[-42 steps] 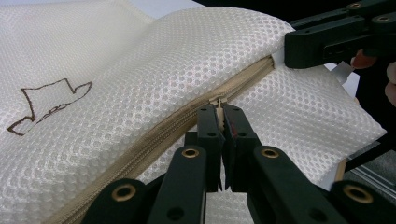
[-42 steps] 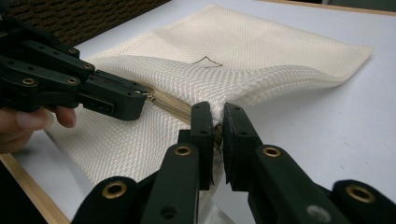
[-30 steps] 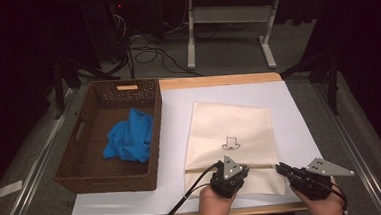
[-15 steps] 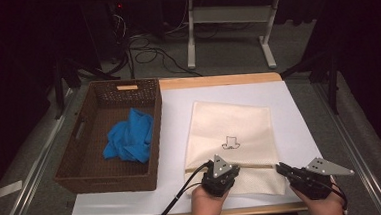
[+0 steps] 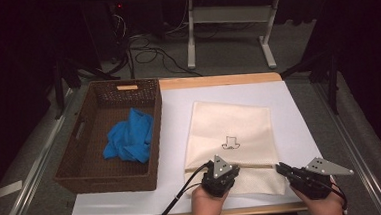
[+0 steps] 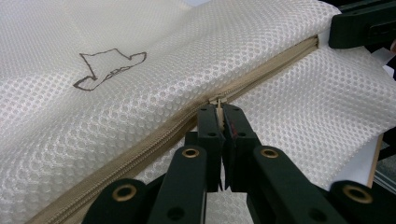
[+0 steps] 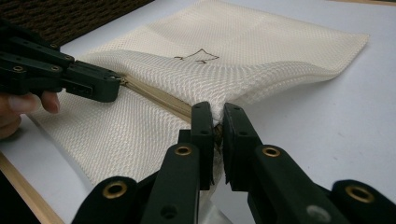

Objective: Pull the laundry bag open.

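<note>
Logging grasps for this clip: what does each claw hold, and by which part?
Left claw pinches the zipper pull of the mesh bag; right claw clamps the bag's edge at the zipper's end.

Black gripper [image 6: 219, 119] jaws w/ brass rivets, grey 3-cornered top plate, black cable.

We find no readable words, brands or numbers. The 1 mark we see is a small dark outline drawing [image 5: 230, 143] on the cream mesh bag [image 5: 239, 119]; it carries no legible letters.

Brown wicker basket [image 5: 82, 164] left on table, crumpled blue cloth [image 5: 130, 136] inside
</note>
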Demonstrator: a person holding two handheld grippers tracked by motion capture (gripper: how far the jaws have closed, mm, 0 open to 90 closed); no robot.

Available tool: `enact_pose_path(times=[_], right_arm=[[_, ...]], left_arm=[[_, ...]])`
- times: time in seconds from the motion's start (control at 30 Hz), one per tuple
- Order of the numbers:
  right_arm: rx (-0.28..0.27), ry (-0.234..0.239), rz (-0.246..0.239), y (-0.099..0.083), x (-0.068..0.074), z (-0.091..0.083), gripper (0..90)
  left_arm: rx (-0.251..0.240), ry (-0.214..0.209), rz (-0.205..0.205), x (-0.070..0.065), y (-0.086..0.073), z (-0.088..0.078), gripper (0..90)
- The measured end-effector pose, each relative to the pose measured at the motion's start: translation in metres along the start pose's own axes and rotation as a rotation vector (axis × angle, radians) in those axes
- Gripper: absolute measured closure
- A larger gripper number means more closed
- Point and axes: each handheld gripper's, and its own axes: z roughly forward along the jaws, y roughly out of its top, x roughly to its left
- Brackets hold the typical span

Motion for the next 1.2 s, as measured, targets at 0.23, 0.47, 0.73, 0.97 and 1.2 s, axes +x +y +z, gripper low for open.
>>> enact_pose_path(times=[0.23, 0.47, 0.73, 0.97, 1.2], right_arm=[[-0.002, 0.0, -0.001, 0.0005, 0.0002, -0.0004, 85.0], [-0.002, 0.002, -0.002, 0.0006, 0.0004, 0.0004, 85.1], [0.002, 0.0, 0.0, 0.0006, 0.0003, 0.0005, 85.1], [0.003, 0.001, -0.002, 0.0008, 0.0009, 0.0008, 85.1], [0.002, 0.0, -0.006, 0.0012, 0.0014, 0.0008, 85.1]], left_arm=[[0.0, 0.001, 0.004, -0.0001, 0.001, -0.0015, 86.7], [-0.003, -0.002, 0.009, 0.0007, 0.0013, -0.0028, 86.8], [-0.002, -0.004, 0.008, 0.0011, 0.0012, -0.0025, 86.8], [0.0, -0.005, 0.006, 0.0019, 0.0012, -0.0035, 86.8], [-0.004, -0.007, 0.005, 0.0024, 0.0013, -0.004, 86.8]])
